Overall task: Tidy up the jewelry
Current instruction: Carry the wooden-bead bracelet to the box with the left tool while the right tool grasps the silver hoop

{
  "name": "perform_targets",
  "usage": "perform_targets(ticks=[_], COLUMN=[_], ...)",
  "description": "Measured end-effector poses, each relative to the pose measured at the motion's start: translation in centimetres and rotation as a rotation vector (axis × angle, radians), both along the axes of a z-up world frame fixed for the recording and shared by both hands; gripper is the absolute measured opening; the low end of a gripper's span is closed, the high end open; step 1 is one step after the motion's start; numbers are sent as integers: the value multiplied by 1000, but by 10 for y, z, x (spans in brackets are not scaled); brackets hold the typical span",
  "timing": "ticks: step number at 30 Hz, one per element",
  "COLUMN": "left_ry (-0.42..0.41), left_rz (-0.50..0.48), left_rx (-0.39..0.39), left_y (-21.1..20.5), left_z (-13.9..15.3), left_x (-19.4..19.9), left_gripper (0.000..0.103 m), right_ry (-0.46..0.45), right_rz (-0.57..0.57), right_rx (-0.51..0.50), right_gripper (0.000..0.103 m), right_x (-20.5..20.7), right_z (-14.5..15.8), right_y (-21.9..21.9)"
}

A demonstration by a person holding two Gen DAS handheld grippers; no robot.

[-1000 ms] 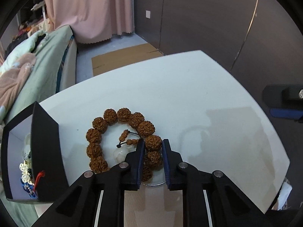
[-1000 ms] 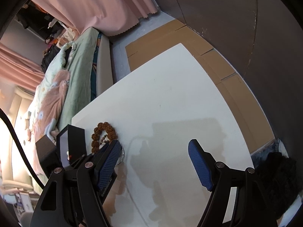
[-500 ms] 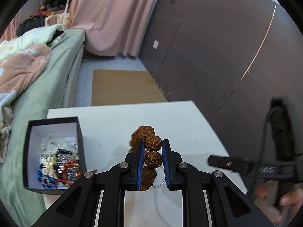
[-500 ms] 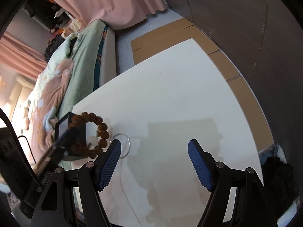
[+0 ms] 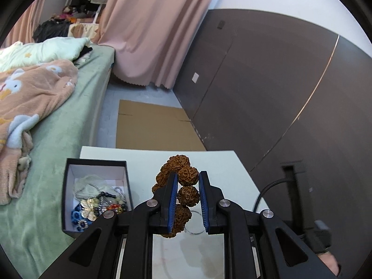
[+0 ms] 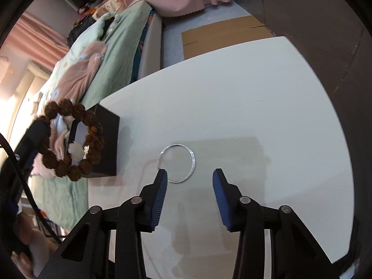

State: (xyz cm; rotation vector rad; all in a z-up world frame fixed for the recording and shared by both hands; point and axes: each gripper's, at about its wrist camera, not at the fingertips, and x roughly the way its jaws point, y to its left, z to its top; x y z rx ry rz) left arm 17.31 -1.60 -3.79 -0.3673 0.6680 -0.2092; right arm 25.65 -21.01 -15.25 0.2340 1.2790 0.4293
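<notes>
Above the table [image 6: 255,93], left tool [image 5: 187,197] clamps bracelet [image 5: 183,181] hanging upright; right tool [image 6: 190,190] gapes.

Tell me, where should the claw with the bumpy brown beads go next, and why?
Probably a little to its left, until it is over the black box. The left claw is shut on the bead bracelet, lifted off the white table, and the open box beside it already holds other jewelry, so the beads likely belong there.
</notes>
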Motion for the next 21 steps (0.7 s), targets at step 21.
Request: perform_targets(ticks=[21], left_ry=[24], left_rz=[187], left_rx=[-44], left_y=[68], left_z=[0], left_x=[0], left_gripper=[19], right_ry=[-50], right_rz=[108], right_rx=[-182], right_gripper=[19], right_x=[-1], right_z=[-26], right_y=[76])
